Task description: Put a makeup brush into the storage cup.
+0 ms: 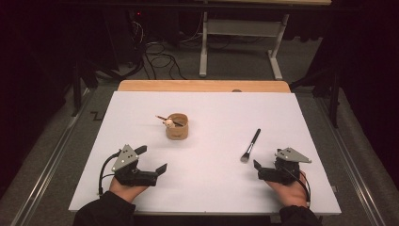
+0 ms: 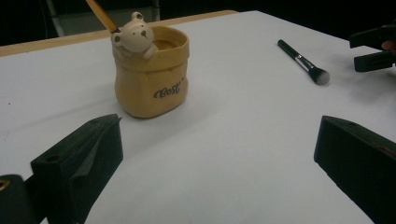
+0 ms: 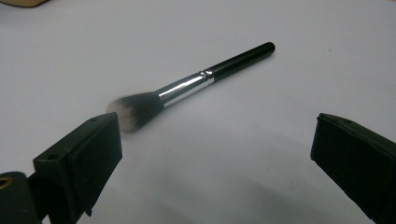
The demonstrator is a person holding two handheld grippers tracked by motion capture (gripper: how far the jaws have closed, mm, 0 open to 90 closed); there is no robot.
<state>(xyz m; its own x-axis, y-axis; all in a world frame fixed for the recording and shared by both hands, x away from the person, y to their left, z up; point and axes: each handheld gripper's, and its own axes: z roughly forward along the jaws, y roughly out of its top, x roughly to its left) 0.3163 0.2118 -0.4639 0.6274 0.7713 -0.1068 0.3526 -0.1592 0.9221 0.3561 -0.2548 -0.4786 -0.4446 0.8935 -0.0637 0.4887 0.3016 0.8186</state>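
A tan ceramic cup (image 1: 177, 126) with a small bear figure on its rim stands mid-table, and a wooden-handled stick leans out of it to the left. In the left gripper view the cup (image 2: 152, 79) is ahead and left of centre. A black makeup brush (image 1: 251, 145) with a silver ferrule lies flat to the right, bristles toward me. My left gripper (image 1: 151, 159) rests open on the table, short of the cup, jaws (image 2: 215, 154) wide and empty. My right gripper (image 1: 267, 159) is open just behind the brush (image 3: 196, 81), whose bristles lie near its left jaw.
The work surface is a white board (image 1: 207, 188) on a wooden table (image 1: 202, 85). Beyond it on the floor are a white desk frame (image 1: 240, 42) and loose cables (image 1: 160, 61). The right gripper's jaws (image 2: 373, 46) show far off in the left gripper view.
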